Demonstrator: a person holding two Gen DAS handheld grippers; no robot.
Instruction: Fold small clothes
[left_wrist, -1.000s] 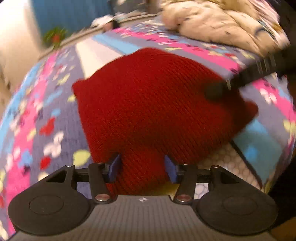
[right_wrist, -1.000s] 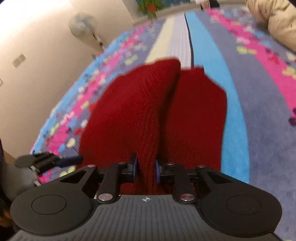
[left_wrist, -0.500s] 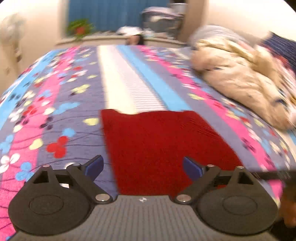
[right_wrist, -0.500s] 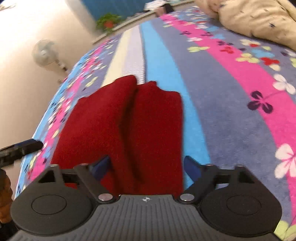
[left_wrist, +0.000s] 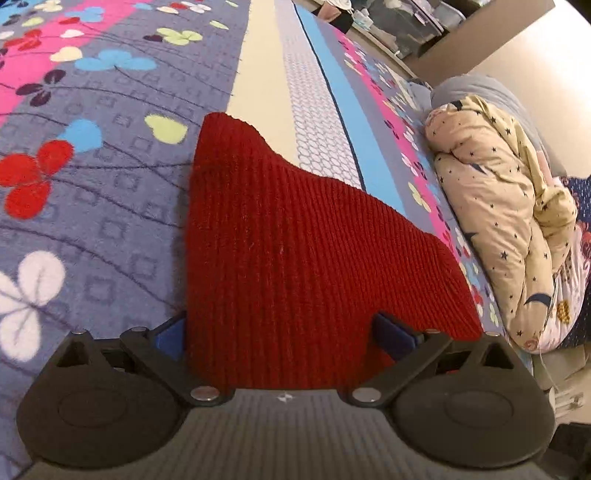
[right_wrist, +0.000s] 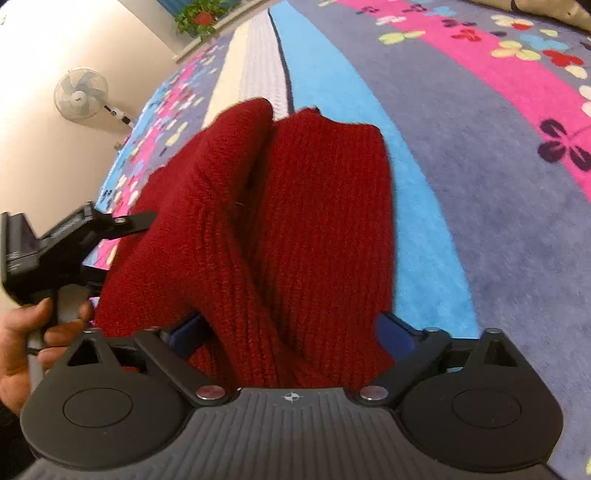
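Inspecting both wrist views, I find one task item: a red knit garment (left_wrist: 295, 251) lying on the bed's patterned blanket (left_wrist: 110, 192). I see no containers in either view.

Left tool (left_wrist: 284, 336): fingers spread wide, blue pads either side of the garment's near edge, nothing clamped between them. Its right pad (left_wrist: 393, 334) is partly covered by the knit, and its left pad sits just beside the cloth's left border. The garment's near hem is cut off behind the tool body, so I cannot tell whether the pads touch it.

Right tool (right_wrist: 291, 334): fingers likewise spread wide, with the garment (right_wrist: 280, 229) bunched between them and rising over the left pad (right_wrist: 186, 332). From here the knit shows two raised lobes with a deep crease between them. I cannot tell whether this is a fold or loose bunching.

The left tool (right_wrist: 110, 225) also appears at the left edge of the right wrist view, held by a hand (right_wrist: 33, 332) that is partly cut off by the frame; its tips are hidden behind the cloth.

Material: coarse ribbed knit, dark red, with a stepped far edge. The blanket is fleecy, striped grey, blue, pink and cream with a clover print. A star-printed cream quilt (left_wrist: 498, 206) lies bundled to the right. A standing fan (right_wrist: 79, 94) and a potted plant (right_wrist: 199, 14) sit beyond the bed, blurred.
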